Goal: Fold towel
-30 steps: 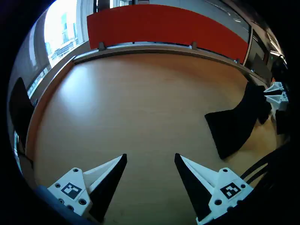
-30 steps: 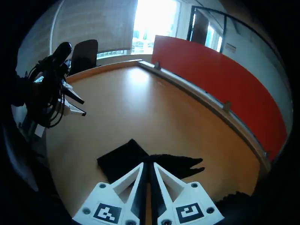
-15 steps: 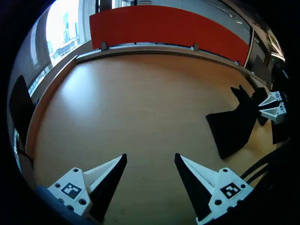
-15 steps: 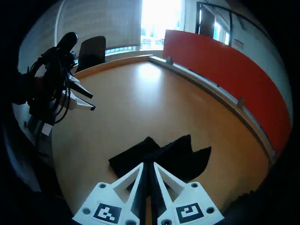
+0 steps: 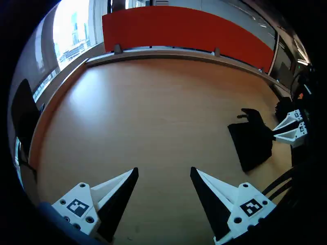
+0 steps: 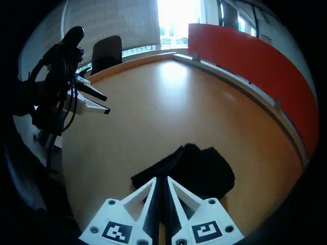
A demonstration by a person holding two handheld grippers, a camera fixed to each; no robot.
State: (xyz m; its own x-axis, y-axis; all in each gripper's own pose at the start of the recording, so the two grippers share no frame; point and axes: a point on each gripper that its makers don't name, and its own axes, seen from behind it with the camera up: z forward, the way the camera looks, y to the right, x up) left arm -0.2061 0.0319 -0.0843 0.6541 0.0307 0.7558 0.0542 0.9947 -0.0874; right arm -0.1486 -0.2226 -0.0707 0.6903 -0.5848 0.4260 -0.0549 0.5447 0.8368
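A black towel (image 5: pixel 251 141) lies bunched on the wooden table (image 5: pixel 155 106) at the right of the left gripper view. My right gripper (image 6: pixel 162 181) is shut on the towel's (image 6: pixel 200 167) near edge, and part of the cloth is draped over the rest. That same gripper (image 5: pixel 274 133) shows from the side at the towel's right edge. My left gripper (image 5: pixel 163 173) hangs open over bare table, well left of the towel, with nothing between its fingers. Seen from the right gripper view, the left gripper (image 6: pixel 107 104) is held in a hand at the far left.
A red partition (image 5: pixel 184 28) runs along the table's far edge. A dark chair (image 6: pixel 107 51) stands by the windows beyond the table. Cables (image 6: pixel 57 102) hang around the hand that holds the left gripper. Bare wood stretches between the two grippers.
The right gripper has brought the raised towel edge down and over, so the towel now lies in a lower, more compact heap. The left gripper stays open in place.
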